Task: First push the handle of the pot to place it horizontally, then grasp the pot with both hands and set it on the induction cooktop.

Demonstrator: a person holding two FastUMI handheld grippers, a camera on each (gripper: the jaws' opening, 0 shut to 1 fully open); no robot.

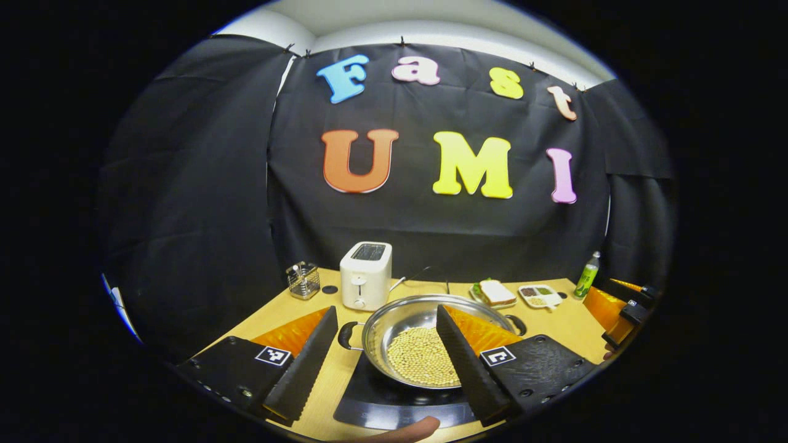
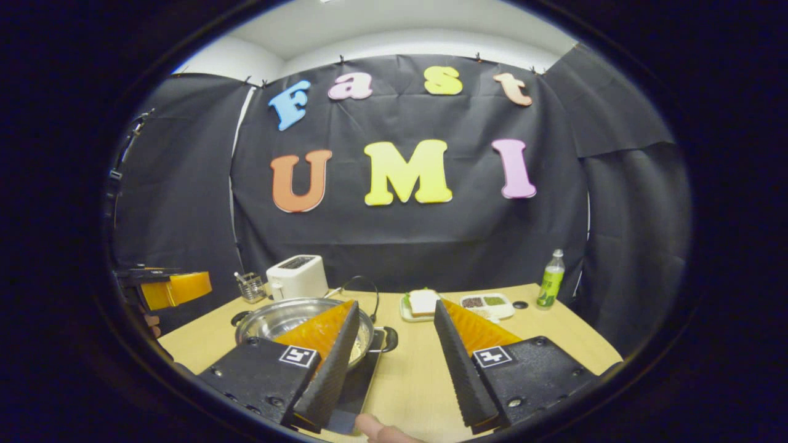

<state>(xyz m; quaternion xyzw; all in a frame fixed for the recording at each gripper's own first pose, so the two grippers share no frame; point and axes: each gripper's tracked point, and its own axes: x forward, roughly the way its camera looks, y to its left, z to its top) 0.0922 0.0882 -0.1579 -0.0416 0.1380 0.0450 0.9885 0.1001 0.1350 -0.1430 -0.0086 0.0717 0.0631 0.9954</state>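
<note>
My left gripper [image 1: 381,360] hangs with its fingers spread wide and holding nothing, and between them I look down on the pot [image 1: 425,344], a steel pan with a heap of pale beans, already sitting on the induction cooktop [image 1: 394,403]; its left handle [image 1: 346,335] and right handle [image 1: 516,324] lie level on either side. The pot seems to sit toward the cooktop's back edge, though my own fingers hide too much for me to be sure. If I brush a handle while pulling away, I could slide the pot off centre or spill beans. The toaster [image 1: 365,275] stands close behind the pot, so room is tight there. My right gripper [image 2: 394,363] is spread open too, empty, over bare table [image 2: 406,381] just right of the pot, with the sandwich plate [image 2: 422,304], snack tray [image 2: 486,304] and green bottle [image 2: 551,280] farther back.
</note>
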